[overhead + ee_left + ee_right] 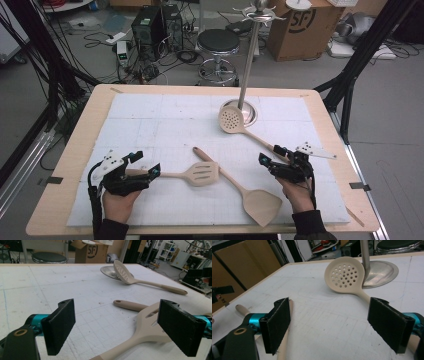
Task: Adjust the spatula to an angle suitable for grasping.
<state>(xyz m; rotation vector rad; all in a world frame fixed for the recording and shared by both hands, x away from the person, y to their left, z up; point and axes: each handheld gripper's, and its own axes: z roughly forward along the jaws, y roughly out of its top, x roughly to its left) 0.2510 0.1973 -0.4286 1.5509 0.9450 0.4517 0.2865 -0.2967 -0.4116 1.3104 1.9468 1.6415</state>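
Observation:
Three beige utensils lie on the white mat (pixel 150 120). The skimmer (pixel 231 120) (pixel 344 275) leans on the metal stand's base (pixel 252 115), and its handle runs back under the right jaw of my right gripper (pixel 271 155) (pixel 329 322), which is open. A slotted spatula (pixel 202 173) (pixel 150 325) lies with its handle passing low between the wide-apart jaws of my left gripper (pixel 147 163) (pixel 117 325), also open, with no pad touching it. A solid turner (pixel 262 205) lies between the hands, and its handle (pixel 130 305) (pixel 287 340) passes my right gripper's left jaw.
The stand's pole (pixel 248 60) rises from the far middle of the table to hooks at the top. A wooden rim (pixel 65 175) borders the mat. Beyond the table are a stool (pixel 218 42), a cardboard box (pixel 300 25) and cables on the floor.

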